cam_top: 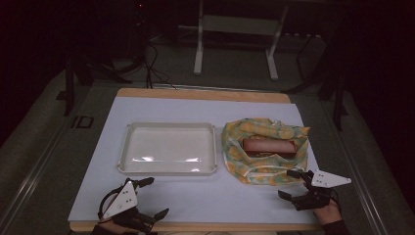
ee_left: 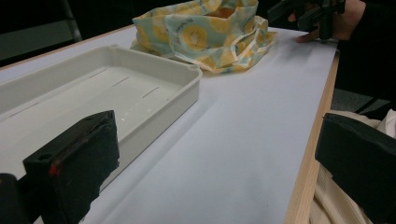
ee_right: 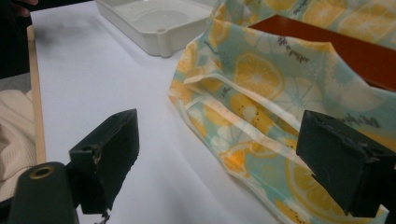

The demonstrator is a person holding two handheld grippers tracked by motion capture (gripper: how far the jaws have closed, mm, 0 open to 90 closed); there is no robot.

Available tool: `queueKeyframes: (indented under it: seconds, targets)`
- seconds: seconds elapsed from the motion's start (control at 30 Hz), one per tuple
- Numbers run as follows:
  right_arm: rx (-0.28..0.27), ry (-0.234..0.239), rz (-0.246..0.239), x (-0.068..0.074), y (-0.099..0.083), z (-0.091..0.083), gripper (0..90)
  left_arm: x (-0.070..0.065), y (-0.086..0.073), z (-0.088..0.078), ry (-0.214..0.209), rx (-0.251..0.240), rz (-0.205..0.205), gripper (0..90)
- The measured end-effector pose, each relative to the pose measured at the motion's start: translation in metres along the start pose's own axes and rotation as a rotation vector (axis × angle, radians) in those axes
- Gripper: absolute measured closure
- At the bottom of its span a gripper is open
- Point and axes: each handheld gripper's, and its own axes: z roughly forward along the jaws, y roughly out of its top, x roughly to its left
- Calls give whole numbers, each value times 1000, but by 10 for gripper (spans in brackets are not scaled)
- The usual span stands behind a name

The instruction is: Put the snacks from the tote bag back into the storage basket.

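Shallow white rectangular tray (cam_top: 124,147) lying flat on a pale sheet (cam_top: 195,196) left of centre, wooden bench (cam_top: 195,93) edge showing beyond the sheet, white metal stand legs (cam_top: 198,54) on grey floor (cam_top: 44,127) behind, dark cables (cam_top: 154,68) trailing nearby

brown box (cam_top: 269,146) half wrapped, print illegible

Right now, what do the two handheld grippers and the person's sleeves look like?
Both the left gripper and the right gripper are black, with blocky black jaws and a grey three-cornered plate on top, dotted with small holes. A black cable loops from the left one. The right hand wears a dark sleeve.
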Motion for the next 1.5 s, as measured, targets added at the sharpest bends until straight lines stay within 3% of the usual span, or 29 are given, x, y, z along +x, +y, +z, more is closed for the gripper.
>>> queueKeyframes:
  seconds: [0.2,0.53,0.57,0.63,0.77,0.8,0.9,0.97,1.17,1.5]
  targets:
    - [46,17,13,-2,0,2,132,1,-3,-5,3,-10,-21,0]
    - [129,-18,0,-2,14,-4,132,-9,4,0,29,23,-36,0]
    - [133,13,29,-4,19,-7,130,-11,6,1,34,12,-57,0]
    - [123,29,34,-4,22,-10,121,-13,8,3,26,8,-56,0]
    - [137,20,15,-2,28,-12,118,-15,8,4,18,18,-46,0]
    - [142,39,27,-3,31,-12,109,-17,9,6,22,21,-47,0]
    - [139,47,9,-3,35,-12,109,-18,10,7,44,21,-62,0]
    - [144,64,-6,-3,38,-12,109,-19,10,8,50,33,-49,0]
    - [138,91,-60,0,52,-12,109,-19,9,9,29,36,-42,0]
    - [131,92,-146,1,80,-14,131,-18,9,10,11,40,-31,0]
